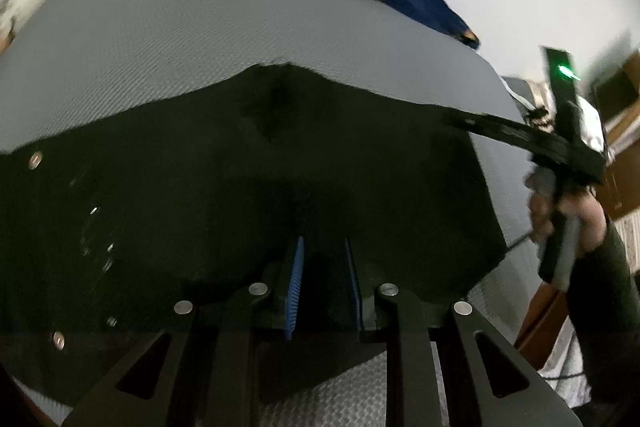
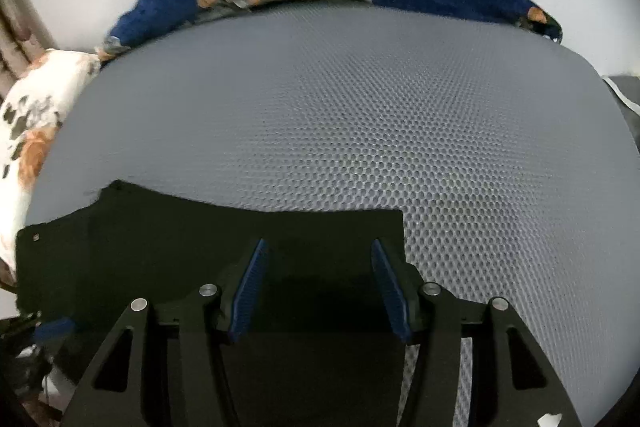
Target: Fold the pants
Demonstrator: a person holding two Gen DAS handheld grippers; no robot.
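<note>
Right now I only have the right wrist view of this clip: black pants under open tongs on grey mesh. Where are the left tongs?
Observer: The left tongs hover low over the pants, blue pads only slightly apart. The gap is too dark to tell whether cloth sits in it.
Operator: Does that camera show anything of my side?
Observer: Yes. A hand grips the handle of the right tongs, whose tips reach the pants' right edge.
</note>
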